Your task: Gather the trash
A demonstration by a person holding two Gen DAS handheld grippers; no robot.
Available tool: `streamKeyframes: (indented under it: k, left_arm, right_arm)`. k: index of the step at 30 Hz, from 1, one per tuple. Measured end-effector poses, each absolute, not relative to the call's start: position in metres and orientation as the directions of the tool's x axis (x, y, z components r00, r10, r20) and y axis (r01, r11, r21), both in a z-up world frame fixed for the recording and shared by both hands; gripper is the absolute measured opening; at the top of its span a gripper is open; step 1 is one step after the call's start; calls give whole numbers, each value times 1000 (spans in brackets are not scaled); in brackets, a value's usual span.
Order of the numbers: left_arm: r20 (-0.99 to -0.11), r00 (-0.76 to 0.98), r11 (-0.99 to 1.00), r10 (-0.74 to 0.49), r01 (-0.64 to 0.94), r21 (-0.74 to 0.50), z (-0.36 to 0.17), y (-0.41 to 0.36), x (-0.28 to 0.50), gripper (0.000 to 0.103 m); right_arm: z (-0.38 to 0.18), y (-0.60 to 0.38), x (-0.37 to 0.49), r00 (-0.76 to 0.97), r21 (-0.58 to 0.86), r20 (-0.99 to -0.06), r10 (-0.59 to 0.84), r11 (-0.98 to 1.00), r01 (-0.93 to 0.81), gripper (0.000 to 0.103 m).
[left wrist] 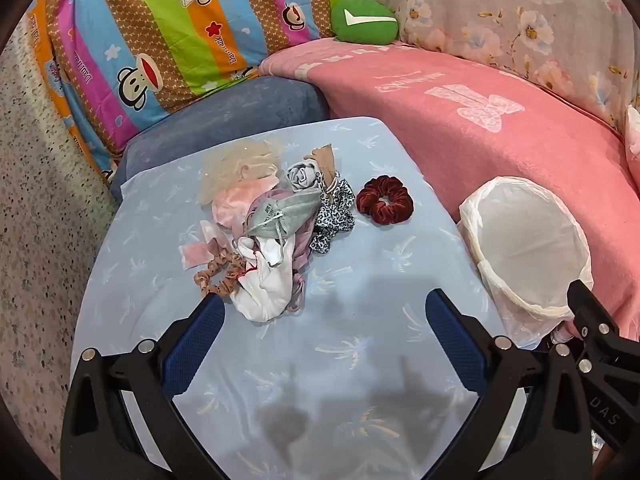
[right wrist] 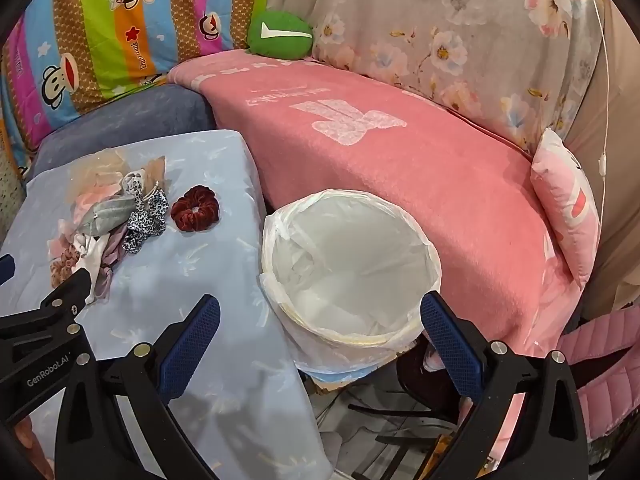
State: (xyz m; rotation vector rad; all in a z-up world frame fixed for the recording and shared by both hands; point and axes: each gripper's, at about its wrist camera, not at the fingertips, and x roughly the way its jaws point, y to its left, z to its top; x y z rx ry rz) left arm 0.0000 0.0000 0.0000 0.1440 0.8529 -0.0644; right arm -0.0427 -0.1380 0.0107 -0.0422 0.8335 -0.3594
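Observation:
A pile of trash (left wrist: 264, 232) lies on the blue tablecloth (left wrist: 320, 360): a grey face mask (left wrist: 282, 216), white cloth, pink scraps, a tan scrunchie and a leopard scrunchie. A dark red scrunchie (left wrist: 385, 199) lies apart, right of the pile. A white-lined bin (left wrist: 528, 244) stands at the table's right edge. My left gripper (left wrist: 324, 312) is open and empty, just in front of the pile. My right gripper (right wrist: 320, 316) is open and empty, hovering at the bin's (right wrist: 352, 268) near rim. The pile (right wrist: 108, 220) and the red scrunchie (right wrist: 195, 208) show at left.
A pink blanket (left wrist: 500, 128) covers the sofa behind the table and bin. A green cushion (left wrist: 364, 20), a striped cartoon sheet (left wrist: 160, 40) and a floral sheet (right wrist: 460, 40) stand at the back. A pink pillow (right wrist: 568, 208) is at right. Dark chair legs show under the bin.

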Motion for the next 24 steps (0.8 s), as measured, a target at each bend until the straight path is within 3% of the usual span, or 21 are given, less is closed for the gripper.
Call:
streamKeyframes:
  k: [24]
  left_arm:
    - [-752,659,987,1,118,105,1,-15,3,96]
  right_arm:
    - [5,-149,-35,610,-175,-720,-330,938,301,97]
